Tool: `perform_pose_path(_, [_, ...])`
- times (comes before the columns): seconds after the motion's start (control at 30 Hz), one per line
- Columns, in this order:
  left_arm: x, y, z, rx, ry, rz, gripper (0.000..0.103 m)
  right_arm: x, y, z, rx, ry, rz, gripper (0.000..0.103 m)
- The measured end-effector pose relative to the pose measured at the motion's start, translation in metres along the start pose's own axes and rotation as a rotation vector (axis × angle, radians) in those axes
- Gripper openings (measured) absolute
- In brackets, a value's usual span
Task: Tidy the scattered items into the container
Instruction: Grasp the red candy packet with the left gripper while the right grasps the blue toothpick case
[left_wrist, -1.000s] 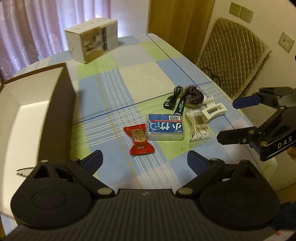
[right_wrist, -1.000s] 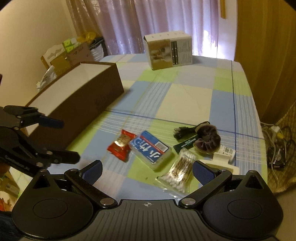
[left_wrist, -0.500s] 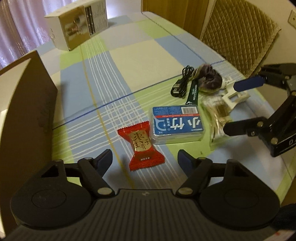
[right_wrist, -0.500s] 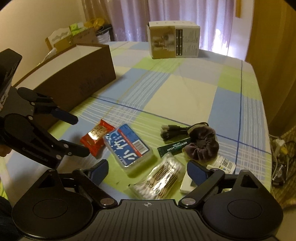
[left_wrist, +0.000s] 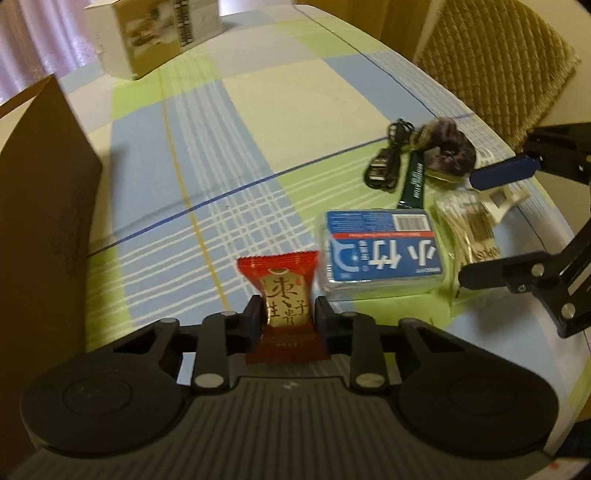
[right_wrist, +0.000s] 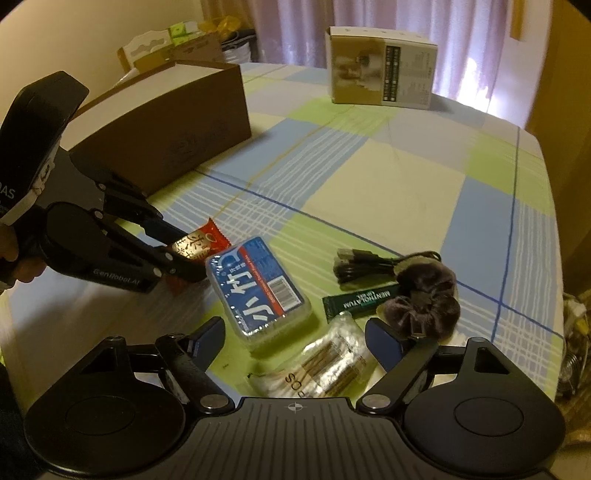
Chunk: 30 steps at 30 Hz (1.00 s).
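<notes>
Left wrist view: left gripper (left_wrist: 285, 318) clenched on the red snack packet (left_wrist: 282, 291) at lower centre, its long axis running up the frame; brown container box (left_wrist: 44, 192) at left edge.

Right wrist view: right gripper (right_wrist: 295, 341) spread wide above the cotton-swab bag (right_wrist: 325, 369) — packet (right_wrist: 201, 243) at centre left, pointing toward upper right.

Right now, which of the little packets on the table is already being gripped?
The red snack packet, pinched by the left gripper. The blue pack and cotton swabs lie untouched.
</notes>
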<state>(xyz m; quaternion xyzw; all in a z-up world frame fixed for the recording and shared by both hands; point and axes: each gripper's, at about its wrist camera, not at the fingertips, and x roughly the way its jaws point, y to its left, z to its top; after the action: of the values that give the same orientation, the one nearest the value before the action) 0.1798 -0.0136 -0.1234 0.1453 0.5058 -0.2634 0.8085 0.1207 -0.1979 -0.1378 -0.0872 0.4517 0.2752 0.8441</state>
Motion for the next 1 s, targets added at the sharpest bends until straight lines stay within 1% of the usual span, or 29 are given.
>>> perform_pose_path(0.23, [-0.014,0.022,-0.021,-0.113,0.041,0.058,0.023,0.017,0.01,0.011,-0.062,0.008,0.028,0.08])
perform_pose_path(0.37, [-0.024,0.027,-0.038,-0.164,0.062,0.064,0.023,0.032,0.018,0.016,-0.113,0.024,0.042,0.079])
perform_pose_path(0.47, [-0.029,0.027,-0.048,-0.193,0.072,0.06,0.024,0.042,0.024,0.019,-0.145,0.034,0.048,0.075])
perform_pose_path(0.5, [-0.03,0.028,-0.05,-0.199,0.071,0.062,0.024,0.045,0.026,0.02,-0.157,0.037,0.047,0.072])
perform_pose_path(0.57, [-0.03,0.029,-0.052,-0.201,0.062,0.063,0.026,0.051,0.03,0.021,-0.176,0.044,0.048,0.068])
perform_pose_path(0.6, [-0.03,0.029,-0.051,-0.199,0.06,0.066,0.032,0.055,0.031,0.022,-0.182,0.049,0.042,0.067])
perform_pose_path(0.7, [-0.025,0.028,-0.047,-0.187,0.051,0.067,0.033,0.062,0.034,0.024,-0.192,0.057,0.028,0.062])
perform_pose_path(0.77, [-0.022,0.026,-0.046,-0.173,0.049,0.074,0.032,0.062,0.037,0.023,-0.2,0.062,0.017,0.059])
perform_pose_path(0.8, [-0.021,0.024,-0.046,-0.16,0.043,0.079,0.025,0.061,0.04,0.022,-0.205,0.067,0.014,0.056])
perform_pose_path(0.83, [-0.022,0.023,-0.047,-0.149,0.04,0.085,0.024,0.06,0.042,0.021,-0.203,0.075,0.013,0.055])
perform_pose_path(1.0, [-0.027,0.021,-0.051,-0.144,0.046,0.064,0.023,0.053,0.053,0.015,-0.192,0.135,0.028,0.054])
